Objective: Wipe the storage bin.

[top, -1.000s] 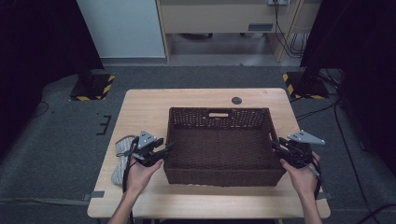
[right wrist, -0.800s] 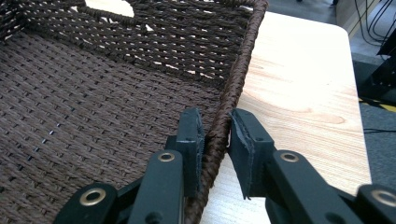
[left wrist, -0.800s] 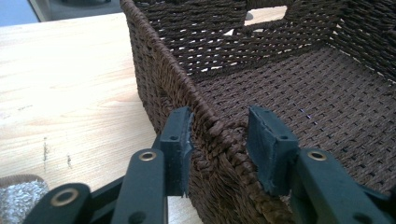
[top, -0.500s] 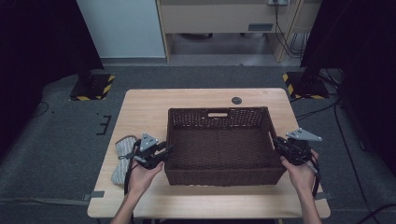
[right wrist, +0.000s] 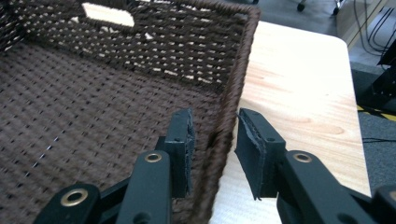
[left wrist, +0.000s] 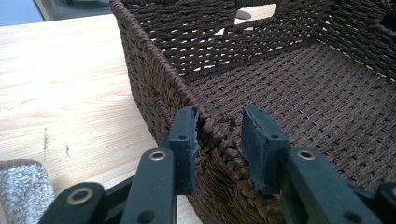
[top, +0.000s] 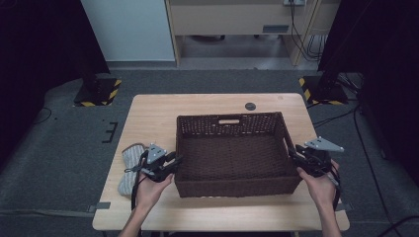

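Observation:
A dark brown woven basket [top: 230, 117], empty, stands in the middle of the wooden table [top: 148, 118]. My left gripper [top: 175, 160] straddles the rim of its left wall near the front corner. In the left gripper view the wall [left wrist: 154, 84] sits between the pads of the left gripper [left wrist: 219, 126]; the jaws have just been closing and now press on the braided rim. My right gripper [top: 292, 154] straddles the right wall. In the right gripper view the wall [right wrist: 233, 93] stands between the pads of the right gripper [right wrist: 215, 128]. Those jaws have just been opening, leaving a gap at the inner pad.
A grey folded cloth [top: 129, 165] lies on the table left of my left hand, its corner also in the left gripper view [left wrist: 21, 191]. A small black disc [top: 250, 106] rests behind the basket. The table's edges lie close to both hands.
The left gripper's jaws have narrowed onto the basket's left wall. Both hands have stayed almost where they were, and the basket has not shifted.

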{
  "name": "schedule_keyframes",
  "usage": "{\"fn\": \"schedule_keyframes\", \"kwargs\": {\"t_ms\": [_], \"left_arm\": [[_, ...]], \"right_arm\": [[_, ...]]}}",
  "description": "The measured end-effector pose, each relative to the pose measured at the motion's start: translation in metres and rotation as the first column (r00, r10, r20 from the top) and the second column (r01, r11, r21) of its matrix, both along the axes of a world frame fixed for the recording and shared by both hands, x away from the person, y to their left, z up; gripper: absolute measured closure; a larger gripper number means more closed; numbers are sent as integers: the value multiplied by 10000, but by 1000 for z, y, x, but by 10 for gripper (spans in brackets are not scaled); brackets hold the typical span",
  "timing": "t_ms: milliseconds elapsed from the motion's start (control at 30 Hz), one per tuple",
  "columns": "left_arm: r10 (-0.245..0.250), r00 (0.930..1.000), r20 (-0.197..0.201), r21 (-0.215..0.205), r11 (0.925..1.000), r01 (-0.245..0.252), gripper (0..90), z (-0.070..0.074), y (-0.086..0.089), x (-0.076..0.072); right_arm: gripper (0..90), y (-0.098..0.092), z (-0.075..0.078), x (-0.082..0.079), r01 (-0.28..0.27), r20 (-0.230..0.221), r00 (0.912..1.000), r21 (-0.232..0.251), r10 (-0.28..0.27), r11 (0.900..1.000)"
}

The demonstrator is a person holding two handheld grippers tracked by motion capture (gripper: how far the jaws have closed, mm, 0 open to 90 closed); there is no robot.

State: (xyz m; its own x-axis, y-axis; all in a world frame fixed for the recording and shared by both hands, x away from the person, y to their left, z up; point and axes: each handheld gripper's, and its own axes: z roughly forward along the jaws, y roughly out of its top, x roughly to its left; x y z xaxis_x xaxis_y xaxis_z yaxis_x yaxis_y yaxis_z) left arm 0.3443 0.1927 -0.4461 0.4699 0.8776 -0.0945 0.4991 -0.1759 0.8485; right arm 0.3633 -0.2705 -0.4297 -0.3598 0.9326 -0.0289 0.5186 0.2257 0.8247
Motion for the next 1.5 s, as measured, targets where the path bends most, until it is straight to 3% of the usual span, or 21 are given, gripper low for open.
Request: {"fn": "schedule_keyframes", "kwargs": {"t_ms": [67,133,267,433,567,600,667,767,900,1167,1233,1333,1433,1500], "left_arm": [[-15,10000,-27,-64,10000,15,647,0,0,-2],[-16,10000,11,-95,10000,16,643,0,0,-6],[-122,9999,21,-69,9999,122,621,1,0,-6],[-62,9997,252,1,10000,62,508,6,3,-3],[8,9989,468,9,10000,-8,491,9,7,8],[-30,9983,582,-104,9999,36,477,9,10,18],[100,9985,546,-325,9994,-82,474,8,12,26],[203,9986,494,-314,9993,-188,477,6,13,34],[118,9995,280,-88,9999,-116,500,-2,8,44],[-31,9997,245,110,9999,28,532,-4,3,37],[-106,9996,246,95,9999,104,533,-2,3,32],[-242,9994,261,128,9996,239,530,1,6,28],[188,9981,583,160,9997,-197,435,6,16,37],[283,9977,611,162,9994,-293,430,7,18,41]], "right_arm": [[698,2,-2,1,152,-310,9994,-213,-158,9997],[754,2,-3,3,306,-384,9988,-181,-313,9994],[782,1,-2,7,341,-407,9986,-207,-349,9992],[788,0,-4,13,352,-326,9988,-156,-357,9993],[766,1,-5,16,377,-162,9991,-226,-381,9990],[702,3,-6,15,408,-18,9992,-409,-409,9983],[672,3,-5,12,286,69,9996,-415,-284,9987],[669,3,-4,7,258,67,9997,-370,-256,9990],[733,2,-3,5,407,-288,9987,-243,-414,9989],[796,2,-5,14,475,-268,9985,-444,-487,9979],[800,-1,-7,19,409,-259,9988,-143,-413,9991],[798,-3,-8,22,387,-210,9990,7,-387,9993],[702,-1,-9,22,502,21,9987,-268,-501,9984],[678,-1,-9,21,574,191,9982,-396,-567,9976]]}}
